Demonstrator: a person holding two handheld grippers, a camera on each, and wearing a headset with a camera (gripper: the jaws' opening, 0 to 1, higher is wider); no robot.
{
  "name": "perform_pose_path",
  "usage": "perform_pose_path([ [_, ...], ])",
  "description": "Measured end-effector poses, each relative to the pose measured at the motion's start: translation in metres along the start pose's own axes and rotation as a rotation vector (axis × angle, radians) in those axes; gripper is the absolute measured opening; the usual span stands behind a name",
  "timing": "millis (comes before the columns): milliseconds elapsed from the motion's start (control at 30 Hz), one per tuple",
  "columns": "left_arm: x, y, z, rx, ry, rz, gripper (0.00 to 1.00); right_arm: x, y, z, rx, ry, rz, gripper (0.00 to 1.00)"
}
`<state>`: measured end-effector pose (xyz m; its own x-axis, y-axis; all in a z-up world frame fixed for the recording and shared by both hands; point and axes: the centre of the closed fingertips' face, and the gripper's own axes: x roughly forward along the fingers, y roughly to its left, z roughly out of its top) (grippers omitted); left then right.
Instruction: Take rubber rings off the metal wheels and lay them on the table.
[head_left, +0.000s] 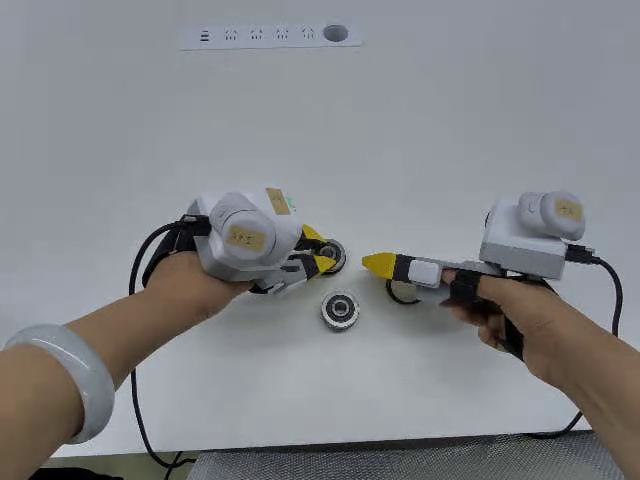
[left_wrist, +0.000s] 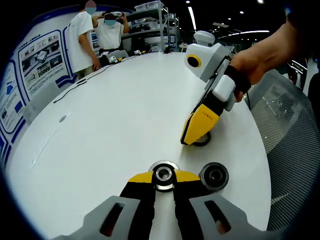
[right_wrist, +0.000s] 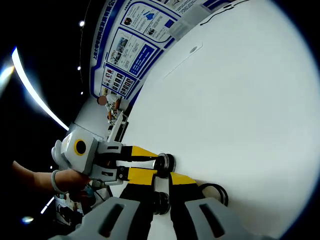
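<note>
My left gripper (head_left: 321, 250) (left_wrist: 161, 176) is shut on a metal wheel (head_left: 333, 256) (left_wrist: 164, 174) that rests on the table; its rim looks bare silver. A second wheel (head_left: 340, 309) (left_wrist: 214, 176), with a black rubber ring still around it, lies just in front of it. My right gripper (head_left: 379, 264) (left_wrist: 196, 131) (right_wrist: 162, 177) hovers shut with nothing held. A loose black rubber ring (head_left: 402, 294) (left_wrist: 203, 142) (right_wrist: 216, 193) lies flat on the table under it. In the right gripper view the left gripper (right_wrist: 150, 164) holds its wheel (right_wrist: 165, 162).
The white table (head_left: 330, 140) stretches bare towards a power strip (head_left: 270, 36) at its far edge. Black cables trail off both grippers over the near edge (head_left: 300, 440). Two people (left_wrist: 97, 35) stand beyond the table's far end.
</note>
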<state>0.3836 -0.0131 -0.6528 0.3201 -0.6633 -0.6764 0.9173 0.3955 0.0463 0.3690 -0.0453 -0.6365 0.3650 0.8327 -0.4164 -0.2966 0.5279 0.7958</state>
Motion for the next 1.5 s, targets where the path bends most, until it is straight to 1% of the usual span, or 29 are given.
perform_pose_path([
  [267,0.001,0.0,0.0,-0.001,-0.003,-0.001,0.13,0.007,-0.001,0.007,-0.017,0.004,0.003,0.14],
  [633,0.001,0.0,0.0,-0.015,-0.01,0.002,0.13,0.02,0.002,0.011,-0.063,0.036,0.013,0.21],
  [1067,0.001,0.0,0.0,-0.02,-0.015,0.003,0.13,0.034,-0.003,0.015,-0.107,0.093,0.015,0.22],
  [1267,0.001,0.0,-0.001,-0.023,-0.019,0.003,0.13,0.038,-0.004,0.011,-0.116,0.125,0.022,0.22],
  [1500,0.001,0.001,-0.001,-0.024,-0.02,0.004,0.13,0.043,-0.003,0.01,-0.108,0.139,0.04,0.22],
])
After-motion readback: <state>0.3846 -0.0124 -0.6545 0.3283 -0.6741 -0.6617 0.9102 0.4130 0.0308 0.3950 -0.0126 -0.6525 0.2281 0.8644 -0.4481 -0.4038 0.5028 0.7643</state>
